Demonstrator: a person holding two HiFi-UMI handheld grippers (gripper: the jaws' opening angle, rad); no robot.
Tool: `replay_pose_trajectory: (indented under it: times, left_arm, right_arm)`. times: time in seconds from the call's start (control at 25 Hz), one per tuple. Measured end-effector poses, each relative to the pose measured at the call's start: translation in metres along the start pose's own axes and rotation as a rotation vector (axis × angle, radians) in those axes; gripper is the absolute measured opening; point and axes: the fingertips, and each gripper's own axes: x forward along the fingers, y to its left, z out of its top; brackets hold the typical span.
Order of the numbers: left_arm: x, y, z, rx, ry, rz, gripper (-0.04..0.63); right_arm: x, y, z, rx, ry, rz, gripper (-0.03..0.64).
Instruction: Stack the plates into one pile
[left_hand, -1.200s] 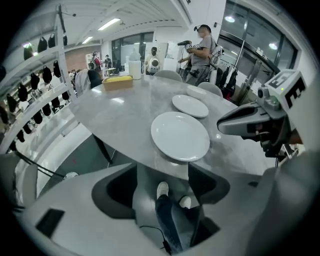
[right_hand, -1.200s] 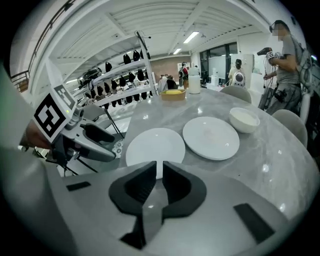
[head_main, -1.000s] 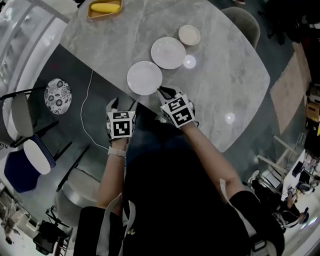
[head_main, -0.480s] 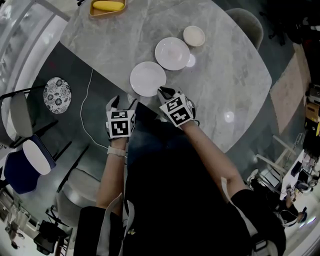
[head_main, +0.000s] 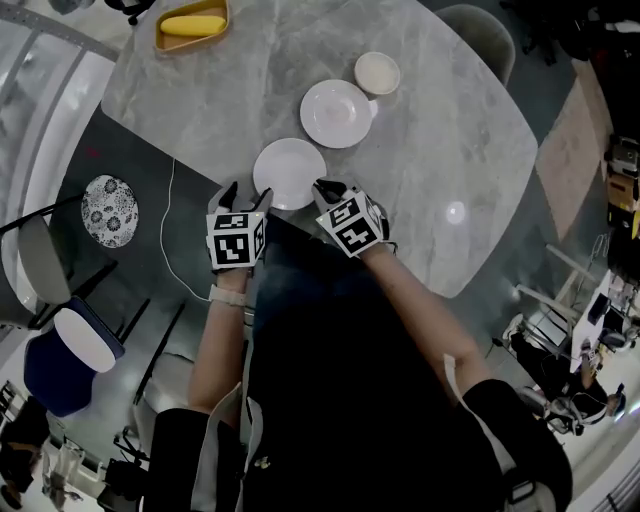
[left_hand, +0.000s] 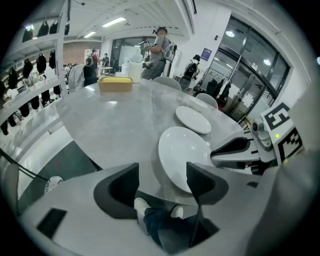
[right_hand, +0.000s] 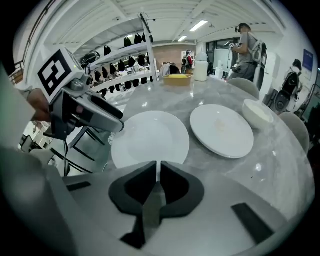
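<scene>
Three white dishes lie in a row on the grey marble table (head_main: 450, 140): a near plate (head_main: 289, 172) (left_hand: 183, 152) (right_hand: 150, 137), a middle plate (head_main: 338, 113) (right_hand: 221, 130) and a small bowl (head_main: 377, 72) (right_hand: 257, 112). My left gripper (head_main: 246, 194) (left_hand: 162, 172) is open at the table's edge. Its jaws have just been closing a little; its right jaw stands before the near plate's rim, and no pad presses on the plate. My right gripper (head_main: 322, 186) (right_hand: 156, 167) is shut, its tips at the near plate's right rim with nothing gripped.
A yellow tray (head_main: 190, 25) (left_hand: 115, 83) sits at the table's far side. Chairs (head_main: 70, 340) stand on the dark floor to the left, beside a patterned round mat (head_main: 109, 211) and a white cable (head_main: 170, 240). People stand in the background.
My left gripper has come closer to the near plate's left edge. The right gripper stays at the plate's right rim. The head view has shifted a little.
</scene>
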Motion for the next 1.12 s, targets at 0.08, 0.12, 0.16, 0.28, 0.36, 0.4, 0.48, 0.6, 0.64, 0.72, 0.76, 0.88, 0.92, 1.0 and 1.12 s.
replay_pose_trajectory:
  times: [0.08,0.12,0.16,0.28,0.36,0.4,0.48,0.6,0.64,0.72,0.76,0.88,0.92,1.0,1.12]
  left_arm:
    - [0.006,-0.003,0.003,0.0,0.013,-0.027,0.301]
    - [0.008,-0.004,0.004,-0.002,0.018,-0.04,0.299]
    - [0.011,-0.006,0.006,-0.005,0.023,-0.053,0.296]
    - [0.017,-0.011,0.009,-0.009,0.032,-0.086,0.286]
    - [0.02,-0.014,0.011,-0.007,0.041,-0.105,0.26]
    - [0.021,-0.016,0.011,-0.007,0.045,-0.115,0.235]
    - [0.022,-0.019,0.013,-0.009,0.051,-0.135,0.194]
    - [0.024,-0.023,0.016,-0.009,0.053,-0.156,0.144]
    - [0.024,-0.023,0.017,-0.009,0.055,-0.16,0.143]
    - [0.025,-0.022,0.018,-0.012,0.062,-0.169,0.14]
    - [0.025,-0.022,0.019,-0.015,0.067,-0.175,0.137]
    - [0.025,-0.022,0.021,-0.027,0.077,-0.194,0.124]
    - [0.024,-0.023,0.022,-0.031,0.078,-0.201,0.119]
    - [0.023,-0.025,0.025,-0.04,0.072,-0.216,0.105]
    - [0.019,-0.029,0.03,-0.052,0.056,-0.242,0.082]
  right_arm:
    - [0.001,-0.001,-0.001,0.011,0.01,-0.002,0.034]
    - [0.002,-0.001,-0.002,0.016,0.014,-0.002,0.034]
    - [0.003,-0.002,-0.003,0.021,0.016,-0.002,0.034]
    - [0.005,-0.003,-0.001,0.041,0.008,-0.002,0.034]
    - [0.006,-0.003,0.001,0.049,0.003,-0.002,0.034]
    - [0.007,-0.004,0.002,0.051,0.003,-0.004,0.034]
    - [0.007,-0.004,0.003,0.055,0.001,-0.004,0.034]
    - [0.008,-0.004,0.005,0.063,0.004,-0.002,0.034]
    - [0.008,-0.004,0.005,0.065,0.007,-0.001,0.034]
    - [0.008,-0.003,0.006,0.068,0.013,0.003,0.034]
    - [0.008,-0.003,0.006,0.07,0.015,0.007,0.034]
    - [0.007,-0.004,0.007,0.081,0.024,0.012,0.034]
    - [0.007,-0.006,0.007,0.085,0.021,0.01,0.034]
    - [0.004,-0.01,0.01,0.095,0.009,0.002,0.034]
    - [-0.002,-0.019,0.016,0.109,-0.016,-0.018,0.034]
